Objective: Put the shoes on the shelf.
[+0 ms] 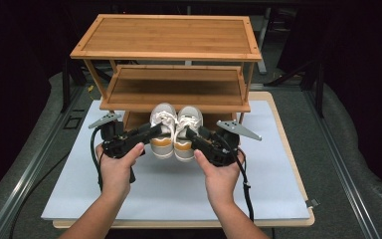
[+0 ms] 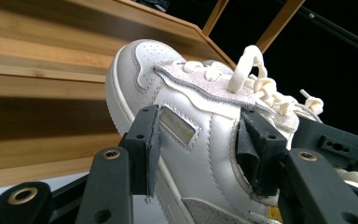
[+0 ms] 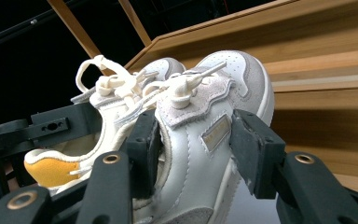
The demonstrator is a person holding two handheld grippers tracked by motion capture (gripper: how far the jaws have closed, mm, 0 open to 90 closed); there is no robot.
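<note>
**Two grippers clamp a pair of white sneakers in front of the bamboo rack**

Nearest the front edge of the table, the person's left hand and right hand each grip a black two-jaw tool. The left black hand-held gripper has its jaws partly apart and pressed onto the side wall of the left white leather sneaker with cream laces; in the left gripper view one pad sits on the outer side by a small metallic tag and the other reaches inside the collar. The right black hand-held gripper grips the right white leather sneaker with cream laces the same way, its jaws set to the thickness of the shoe's wall, one pad outside beside the tag, one inside.

The shoes are held side by side, touching, toes pointing away from the person, lifted above the pale blue-white mat near its far edge. Their uppers are smooth white leather with grey suede panels, perforated toe caps, thick braided cream laces and mustard-yellow heel patches.

Just beyond them stands the three-tier bamboo shoe rack, its slatted, warm-brown shelves framed by raised rims and slanted legs, at the far edge of the light wooden table.
</note>
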